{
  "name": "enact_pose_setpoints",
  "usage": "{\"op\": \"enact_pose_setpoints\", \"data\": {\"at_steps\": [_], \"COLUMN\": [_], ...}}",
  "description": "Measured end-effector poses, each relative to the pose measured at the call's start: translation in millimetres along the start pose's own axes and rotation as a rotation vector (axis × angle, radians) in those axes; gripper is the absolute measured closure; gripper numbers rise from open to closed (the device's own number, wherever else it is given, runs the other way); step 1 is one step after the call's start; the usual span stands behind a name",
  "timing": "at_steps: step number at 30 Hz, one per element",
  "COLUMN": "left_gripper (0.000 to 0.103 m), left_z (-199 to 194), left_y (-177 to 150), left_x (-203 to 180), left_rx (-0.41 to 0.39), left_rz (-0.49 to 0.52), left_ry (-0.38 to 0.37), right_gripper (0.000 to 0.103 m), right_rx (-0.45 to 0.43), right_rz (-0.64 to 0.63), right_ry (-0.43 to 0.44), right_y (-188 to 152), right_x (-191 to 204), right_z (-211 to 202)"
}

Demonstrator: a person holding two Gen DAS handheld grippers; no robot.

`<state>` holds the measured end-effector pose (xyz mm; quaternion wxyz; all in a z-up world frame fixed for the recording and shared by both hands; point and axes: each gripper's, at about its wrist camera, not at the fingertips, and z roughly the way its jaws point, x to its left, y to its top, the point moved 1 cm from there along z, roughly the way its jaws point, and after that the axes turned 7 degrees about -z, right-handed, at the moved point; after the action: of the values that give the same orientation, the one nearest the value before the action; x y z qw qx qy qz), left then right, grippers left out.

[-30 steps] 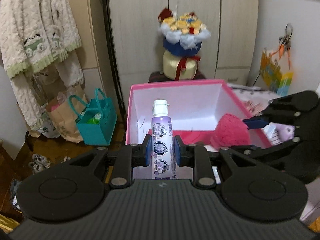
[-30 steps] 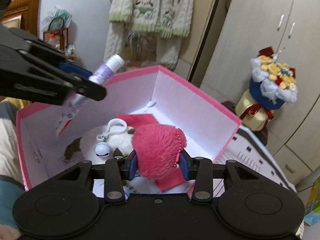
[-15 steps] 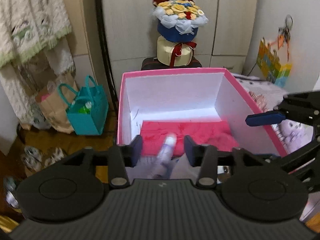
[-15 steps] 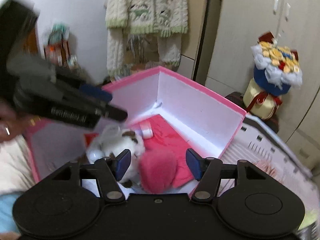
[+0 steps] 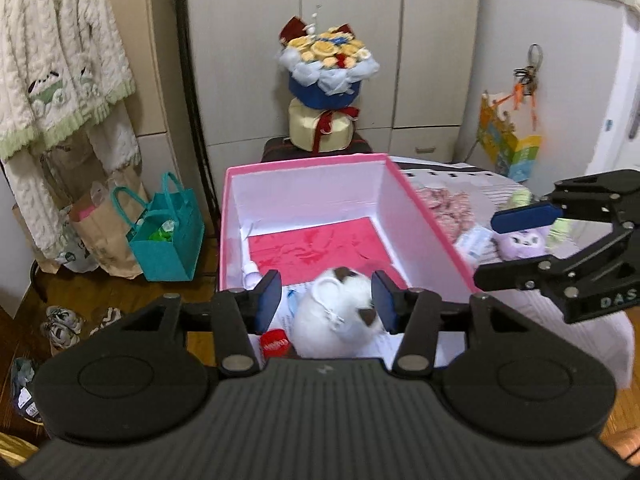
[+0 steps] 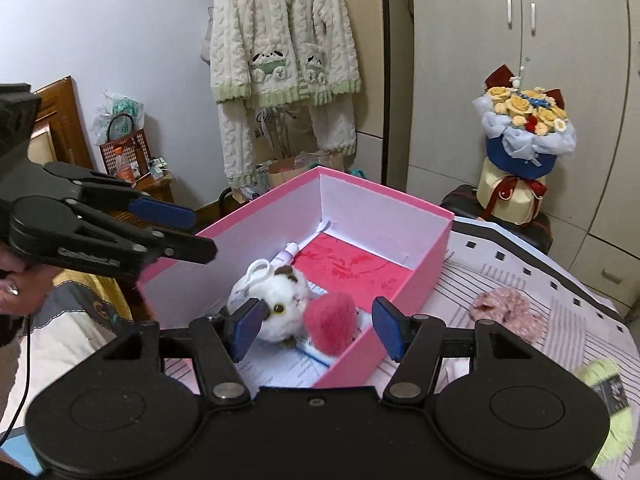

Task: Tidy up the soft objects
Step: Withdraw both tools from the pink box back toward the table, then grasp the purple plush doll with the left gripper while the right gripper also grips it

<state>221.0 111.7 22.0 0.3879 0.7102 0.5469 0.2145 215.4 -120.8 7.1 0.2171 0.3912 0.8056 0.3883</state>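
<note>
A pink box (image 5: 432, 220) (image 6: 404, 280) stands open on the bed. Inside lie a white plush cat (image 5: 336, 320) (image 6: 280, 300), a pink fluffy ball (image 6: 330, 322) and a purple tube (image 6: 286, 254) (image 5: 251, 272). My left gripper (image 5: 326, 300) is open and empty above the box's near end; it also shows in the right wrist view (image 6: 176, 224). My right gripper (image 6: 316, 326) is open and empty above the pink ball; it also shows in the left wrist view (image 5: 516, 244). A purple plush (image 5: 520, 240), a pink scrunchie (image 6: 508, 316) and green yarn (image 6: 604, 392) lie on the bed outside the box.
A flower bouquet (image 5: 326, 92) (image 6: 524, 140) stands on a dark case behind the box. A teal bag (image 5: 166, 236) and paper bags sit on the floor at the left. A knitted cardigan (image 6: 276, 48) hangs on the wall. Wardrobe doors fill the back.
My left gripper opened and let go of the purple tube, which now lies in the box. My right gripper opened and let go of the pink ball, and both pulled back.
</note>
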Motion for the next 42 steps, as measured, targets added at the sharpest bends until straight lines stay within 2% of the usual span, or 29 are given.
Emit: {"op": "enact_pose_setpoints", "data": {"at_steps": [9, 14, 22, 32, 38, 42], "left_gripper": [0.049, 0.043, 0.038, 0.038, 0.038, 0.04], "left_z": [-44, -64, -82, -59, -27, -2], "left_y": [-13, -19, -33, -49, -56, -60], "left_x": [-19, -33, -67, -117, -146, -161], "left_rx": [-0.023, -0.02, -0.016, 0.002, 0.017, 0.021], "left_rz": [-0.011, 0.005, 0.045, 0.104, 0.111, 0.097], "left_ry": [-0.032, -0.083, -0.163, -0.261, -0.305, -0.326], "right_gripper": [0.036, 0.034, 0.03, 0.027, 0.025, 0.024], "right_rx": [0.014, 0.011, -0.062, -0.142, -0.15, -0.131], "right_rz": [-0.012, 0.004, 0.063, 0.105, 0.12, 0.086], "right_ry": [-0.031, -0.026, -0.053, -0.162, -0.181, -0.21], "right_y": [-11, -22, -58, -123, -149, -160], "right_x": [15, 15, -6, -33, -45, -47], "right_z": [-47, -78, -134, -165, -155, -136]}}
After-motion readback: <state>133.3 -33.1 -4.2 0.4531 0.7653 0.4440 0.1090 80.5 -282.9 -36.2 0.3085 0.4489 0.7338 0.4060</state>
